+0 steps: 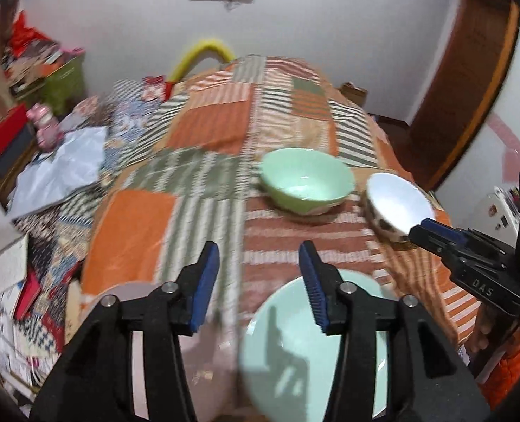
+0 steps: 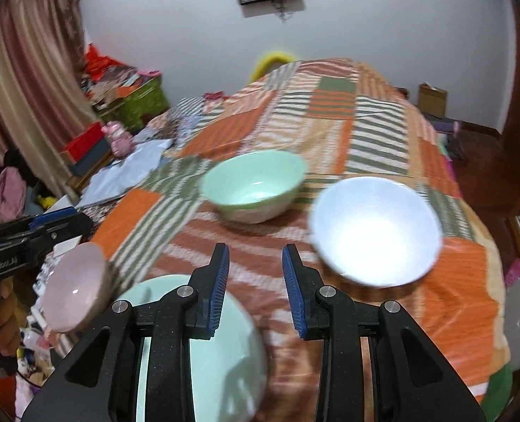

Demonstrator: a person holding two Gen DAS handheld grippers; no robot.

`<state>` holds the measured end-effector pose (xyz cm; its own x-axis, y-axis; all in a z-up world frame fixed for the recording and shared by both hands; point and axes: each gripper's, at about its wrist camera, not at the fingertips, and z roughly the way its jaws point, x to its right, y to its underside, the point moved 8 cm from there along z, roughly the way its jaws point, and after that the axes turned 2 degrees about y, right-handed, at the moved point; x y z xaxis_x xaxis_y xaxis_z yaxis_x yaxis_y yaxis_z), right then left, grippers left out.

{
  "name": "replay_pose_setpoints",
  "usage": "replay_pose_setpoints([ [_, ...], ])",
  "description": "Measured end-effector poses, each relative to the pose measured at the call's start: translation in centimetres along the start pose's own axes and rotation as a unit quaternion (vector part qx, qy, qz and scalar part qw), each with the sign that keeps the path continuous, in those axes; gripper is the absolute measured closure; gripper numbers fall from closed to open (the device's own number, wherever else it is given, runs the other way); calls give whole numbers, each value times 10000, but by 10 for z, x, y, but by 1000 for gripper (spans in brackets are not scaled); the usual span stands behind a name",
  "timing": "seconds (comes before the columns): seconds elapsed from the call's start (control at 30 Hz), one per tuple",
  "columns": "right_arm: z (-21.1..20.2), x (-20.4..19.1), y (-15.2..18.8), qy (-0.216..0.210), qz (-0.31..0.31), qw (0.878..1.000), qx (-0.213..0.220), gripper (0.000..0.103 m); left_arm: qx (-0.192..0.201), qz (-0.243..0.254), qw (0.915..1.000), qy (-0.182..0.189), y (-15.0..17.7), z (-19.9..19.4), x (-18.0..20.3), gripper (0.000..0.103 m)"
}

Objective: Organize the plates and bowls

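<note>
While green bowl (image 2: 252, 190) sits mouth-up | left fingers (image 1: 205, 281) apart, empty | right fingers (image 2: 219, 281) narrowly apart, empty

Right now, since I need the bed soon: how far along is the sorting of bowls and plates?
Done: nothing stacked yet. The green bowl, white bowl, pink bowl and mint plate are all apart. In hand: nothing; left gripper and right gripper are both empty. Left: grouping all four.

"DAS" on the right hand-held gripper (image 1: 422, 232), "GenRobot.AI" on the left hand-held gripper (image 2: 57, 218)
</note>
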<state>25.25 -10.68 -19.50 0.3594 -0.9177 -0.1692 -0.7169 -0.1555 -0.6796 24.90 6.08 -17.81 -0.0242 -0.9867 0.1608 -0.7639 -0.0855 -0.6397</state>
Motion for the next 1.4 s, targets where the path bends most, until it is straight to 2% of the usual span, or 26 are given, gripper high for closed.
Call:
replay_pose_setpoints([
  [0.17, -7, 40, -3, 259, 215, 9994, 45, 74, -172, 281, 9990, 312, -10, 25, 47, 47],
  [0.43, -11, 91, -5, 608, 354, 9975, 72, 66, -464, 465, 9955, 677, -22, 72, 108, 47],
  [0.67, -3, 120, -5, 752, 512, 9959, 0, 66, -561, 663, 9943, 623, -31, 108, 132, 47],
  [0.87, 13, 136, -2, 756, 631, 9950, -146, 66, -898, 777, 9899, 777, -26, 142, 148, 47],
  [1.2, 33, 146, 8, 461, 788, 9950, -408, 66, -1210, 836, 9863, 752, -16, 189, 160, 47],
  [1.23, 35, 147, 9, 418, 826, 9948, -436, 66, -1225, 836, 9862, 744, -16, 192, 160, 47],
  [1.4, 39, 150, 11, 358, 869, 9943, -500, 68, -1337, 840, 9845, 769, -13, 205, 162, 65],
])
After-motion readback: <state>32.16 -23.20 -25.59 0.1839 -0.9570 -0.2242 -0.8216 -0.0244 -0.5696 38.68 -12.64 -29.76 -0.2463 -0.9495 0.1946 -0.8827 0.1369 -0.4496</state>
